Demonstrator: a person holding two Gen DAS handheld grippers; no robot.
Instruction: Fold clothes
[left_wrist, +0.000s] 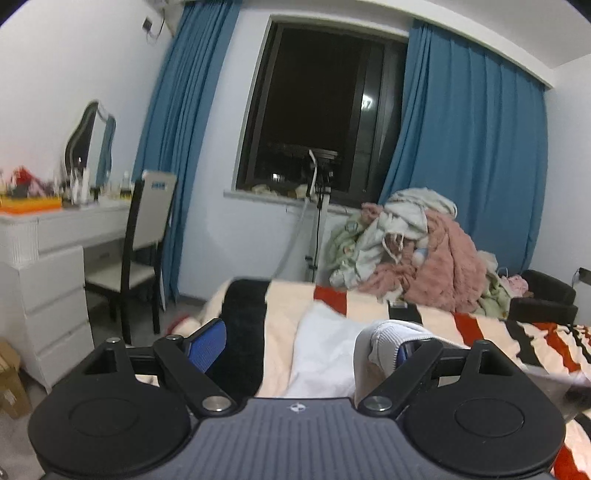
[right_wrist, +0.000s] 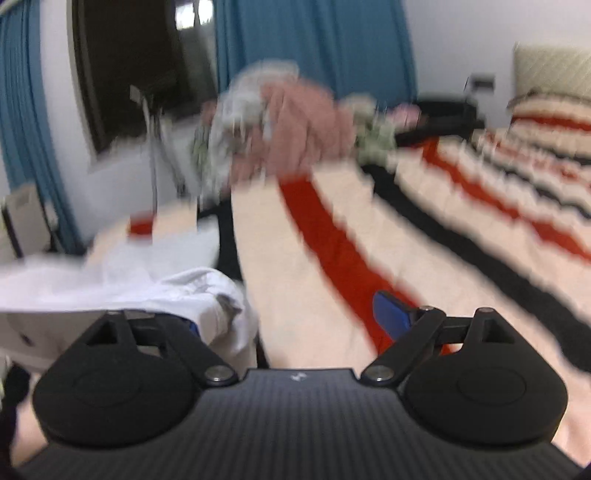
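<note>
jaws of both grippers gape apart, one white garment (left_wrist: 325, 354) draped against each.

both wrist views sit low over the bed (left_wrist: 369, 299), close to it. the left faces the window (left_wrist: 321, 110); the right looks more along the bed. both share the clothes pile (left_wrist: 417, 243).

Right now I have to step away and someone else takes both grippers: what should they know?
Left gripper: jaws wide open, white garment draped over one finger, not clamped.
Right gripper: jaws open, the garment bunched over its left finger; this view is blurred.
The garment lies crumpled on the striped blanket. Clothes pile waits at the far edge of the bed.
Done: no fold visible.
Left: spread the garment flat, fold it, then the pile.
</note>
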